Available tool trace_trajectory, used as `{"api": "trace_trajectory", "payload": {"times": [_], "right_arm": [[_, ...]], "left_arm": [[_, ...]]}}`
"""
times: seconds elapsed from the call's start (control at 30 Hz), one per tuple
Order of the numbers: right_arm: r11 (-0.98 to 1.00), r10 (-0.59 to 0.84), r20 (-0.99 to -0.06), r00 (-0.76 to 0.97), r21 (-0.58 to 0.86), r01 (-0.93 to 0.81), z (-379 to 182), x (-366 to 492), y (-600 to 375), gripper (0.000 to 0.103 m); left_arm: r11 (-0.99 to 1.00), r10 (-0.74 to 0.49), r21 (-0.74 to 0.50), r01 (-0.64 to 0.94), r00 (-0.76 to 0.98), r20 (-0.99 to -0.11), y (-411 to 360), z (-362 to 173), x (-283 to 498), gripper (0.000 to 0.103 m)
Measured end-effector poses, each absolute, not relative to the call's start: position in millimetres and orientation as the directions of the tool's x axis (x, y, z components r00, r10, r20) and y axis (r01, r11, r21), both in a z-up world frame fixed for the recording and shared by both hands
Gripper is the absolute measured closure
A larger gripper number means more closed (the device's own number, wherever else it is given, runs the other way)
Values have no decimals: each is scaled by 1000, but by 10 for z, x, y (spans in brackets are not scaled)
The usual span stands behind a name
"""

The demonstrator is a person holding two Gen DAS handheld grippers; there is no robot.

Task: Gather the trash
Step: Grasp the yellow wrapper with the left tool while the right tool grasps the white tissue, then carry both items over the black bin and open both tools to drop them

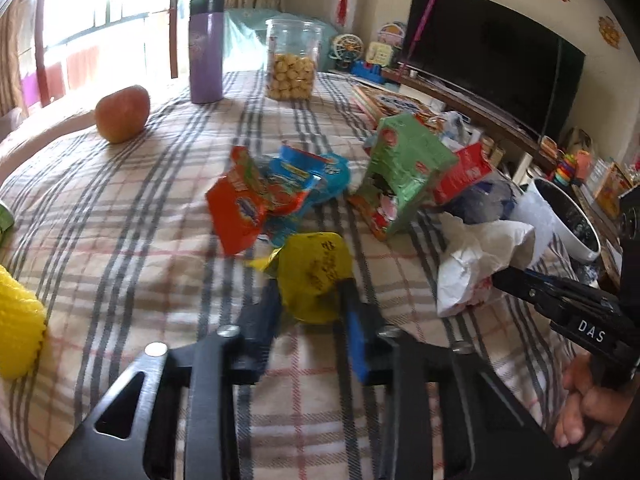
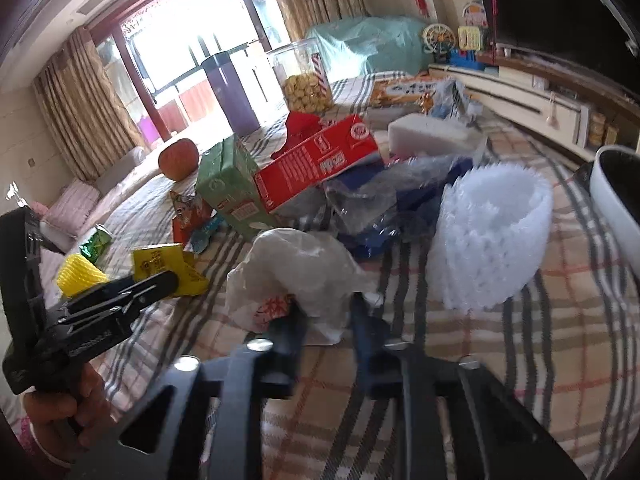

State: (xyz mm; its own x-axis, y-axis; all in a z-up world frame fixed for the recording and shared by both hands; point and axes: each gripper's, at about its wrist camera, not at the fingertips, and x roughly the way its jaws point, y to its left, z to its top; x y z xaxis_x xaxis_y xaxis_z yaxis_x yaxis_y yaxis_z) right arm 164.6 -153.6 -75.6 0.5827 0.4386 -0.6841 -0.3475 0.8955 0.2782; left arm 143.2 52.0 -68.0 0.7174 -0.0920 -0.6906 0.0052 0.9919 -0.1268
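Yellow wrapper (image 1: 310,276) sits pinched between the fingers of the left gripper (image 1: 310,300), low over the checked tablecloth (image 1: 132,216). Just beside it, the right gripper (image 2: 326,312) clamps the near edge of a crumpled white plastic bag (image 2: 296,272). Behind both lies the trash pile: orange and blue snack packets (image 1: 272,192), a green carton (image 1: 404,168) and a red box (image 2: 316,164), touching one another. A white foam net (image 2: 492,236) stands right of the bag, a white bin (image 2: 616,208) at the table's right edge. Left of the wrapper the cloth is bare as far as an apple (image 1: 122,114).
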Motion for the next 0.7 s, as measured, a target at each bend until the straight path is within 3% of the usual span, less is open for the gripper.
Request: {"api": "trace_trajectory", "payload": {"times": [0.23,0.7], "right_arm": [[876,479,-648,592,311,-368,-637,1476,-1635,91],[892,448,-591,671,348,-289,-399,1028,-2315,93]], "left_arm": [[989,-129,-139,47,734,-667,336,-597,1261,89],[965,-259,-145,218,732,-630,-363,-354,1000,90]]}}
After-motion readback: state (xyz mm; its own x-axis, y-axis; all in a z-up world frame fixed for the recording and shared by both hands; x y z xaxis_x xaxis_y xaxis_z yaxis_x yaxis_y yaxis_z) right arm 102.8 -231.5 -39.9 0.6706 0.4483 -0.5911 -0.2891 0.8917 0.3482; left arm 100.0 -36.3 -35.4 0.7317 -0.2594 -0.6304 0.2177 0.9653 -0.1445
